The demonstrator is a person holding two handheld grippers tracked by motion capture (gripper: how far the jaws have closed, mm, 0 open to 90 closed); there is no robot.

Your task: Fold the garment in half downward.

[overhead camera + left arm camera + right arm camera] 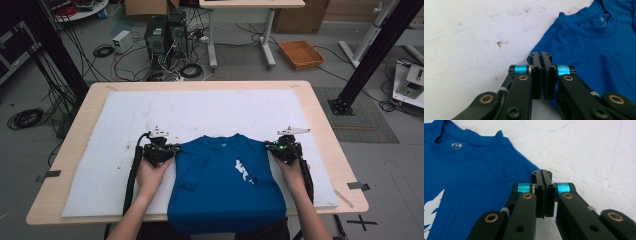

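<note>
The blue T-shirt lies flat, front up, on the white padded sheet covering the light wooden table. Its collar points away from the person and its hem hangs over the near table edge. The fabric is a smooth, fine knit with a ribbed round collar; a small pale logo sits inside the neck, and a jagged white print marks the chest. The sleeve at the shirt's left appears folded inward over the body. The sheet is matte and slightly fibrous, with dark specks and faint blue pen lines left of the shirt.

The left gripper rests at the shirt's left shoulder edge. In the left gripper view its black jaws are pressed together, with the shirt's edge meeting them at the tips; whether cloth is actually caught between them cannot be told. The right gripper rests at the shirt's right shoulder edge. In the right gripper view its jaws are likewise pressed together at the fabric's border, and a pinch on cloth cannot be confirmed. Both grippers are hard black plastic with brass-coloured pivot rings and turquoise metal sleeves.
</note>
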